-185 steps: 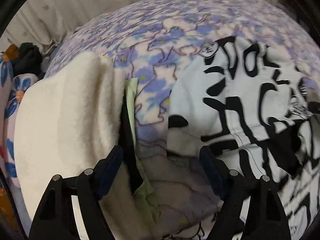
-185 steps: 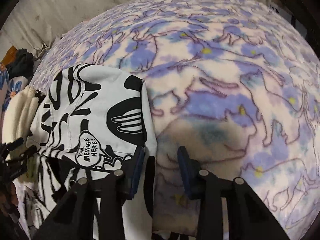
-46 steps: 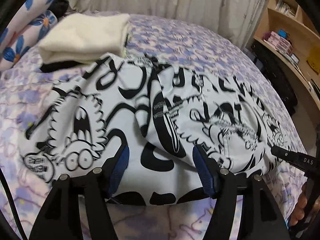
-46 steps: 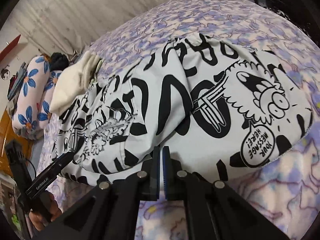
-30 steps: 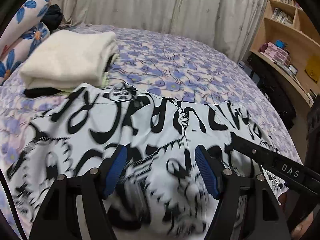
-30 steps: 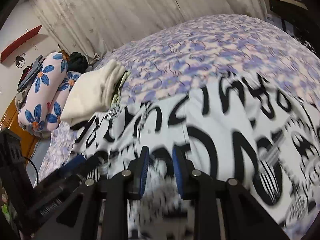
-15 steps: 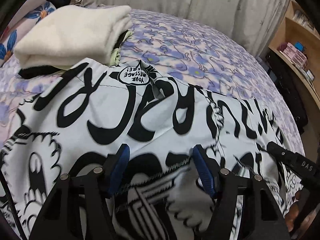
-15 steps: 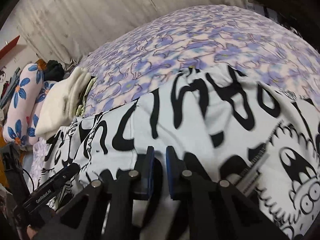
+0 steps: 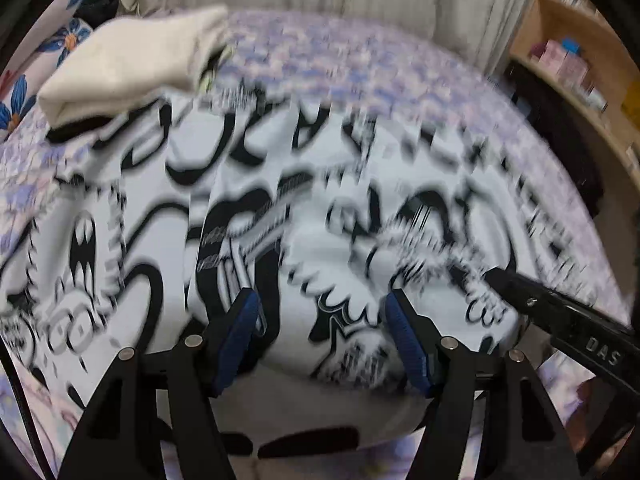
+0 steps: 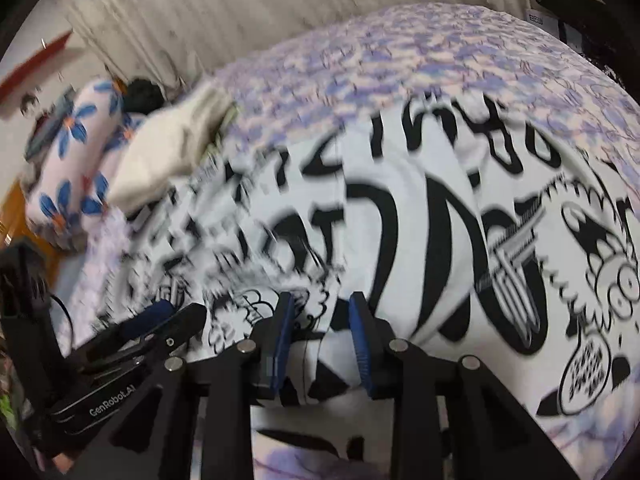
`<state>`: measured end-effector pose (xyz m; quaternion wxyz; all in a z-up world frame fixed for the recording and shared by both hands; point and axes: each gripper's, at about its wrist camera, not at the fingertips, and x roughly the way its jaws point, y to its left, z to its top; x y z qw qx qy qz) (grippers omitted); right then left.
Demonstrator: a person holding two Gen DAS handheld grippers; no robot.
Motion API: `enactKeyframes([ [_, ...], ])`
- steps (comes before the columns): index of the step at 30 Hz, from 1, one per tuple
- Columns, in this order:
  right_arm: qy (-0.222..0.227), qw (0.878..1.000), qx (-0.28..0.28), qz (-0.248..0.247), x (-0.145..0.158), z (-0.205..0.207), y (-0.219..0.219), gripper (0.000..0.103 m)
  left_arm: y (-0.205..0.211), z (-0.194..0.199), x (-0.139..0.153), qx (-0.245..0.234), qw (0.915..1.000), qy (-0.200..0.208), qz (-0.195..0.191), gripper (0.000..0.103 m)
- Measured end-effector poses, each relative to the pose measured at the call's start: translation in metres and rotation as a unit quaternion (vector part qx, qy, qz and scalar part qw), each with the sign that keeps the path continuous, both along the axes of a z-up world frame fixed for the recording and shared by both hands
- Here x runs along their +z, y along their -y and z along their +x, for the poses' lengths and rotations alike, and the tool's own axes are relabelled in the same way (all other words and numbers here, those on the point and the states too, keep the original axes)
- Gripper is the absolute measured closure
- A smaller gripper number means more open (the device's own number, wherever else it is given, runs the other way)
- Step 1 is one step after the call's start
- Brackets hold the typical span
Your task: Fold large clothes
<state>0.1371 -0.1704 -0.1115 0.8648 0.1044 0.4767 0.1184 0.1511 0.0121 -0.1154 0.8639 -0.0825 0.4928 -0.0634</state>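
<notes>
My left gripper (image 9: 322, 320) stands released, blue pads well apart, hanging just over the near edge of the black-and-white printed garment (image 9: 168, 248) with nothing pinched between them. My right gripper (image 10: 320, 320) is letting go: its jaws are opening, and a fold of the same garment (image 10: 420, 232) sits in the gap between the pads, which no longer seem to press on it. From the left wrist view, the tip of the right gripper (image 9: 516, 288) pokes in at four o'clock; from the right wrist view, the left gripper (image 10: 160, 320) shows at eight o'clock.

The garment lies spread across the purple flowered bedspread (image 9: 360, 64), filling the middle of both views, blurred in places. Beyond it, at eleven o'clock, a folded cream cloth (image 9: 128, 60) rests on the bed, touching the garment's far edge. Further still, at ten o'clock, sits a pillow with blue flowers (image 10: 76, 148), and a pale curtain (image 10: 240, 12) hangs at twelve.
</notes>
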Motion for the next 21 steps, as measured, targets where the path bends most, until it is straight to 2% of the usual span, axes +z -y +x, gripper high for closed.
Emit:
enactKeyframes([
  [5, 0.002, 0.999, 0.003, -0.040, -0.004, -0.017, -0.006, 0.075, 0.009, -0.015, -0.004, 0.000, 0.9992, 0.009, 0.040, 0.038],
  [14, -0.018, 0.999, -0.010, -0.032, 0.004, -0.039, -0.002, 0.074, -0.001, -0.041, 0.015, 0.011, 0.9996, 0.006, 0.027, 0.038],
  [18, -0.021, 0.999, -0.004, -0.027, 0.012, -0.060, -0.005, 0.074, -0.007, -0.063, 0.031, 0.013, 0.9994, 0.013, 0.029, 0.038],
  [21, -0.018, 0.999, 0.003, -0.029, 0.018, -0.078, -0.010, 0.074, -0.015, -0.082, 0.043, 0.015, 0.9992, 0.023, 0.031, 0.034],
])
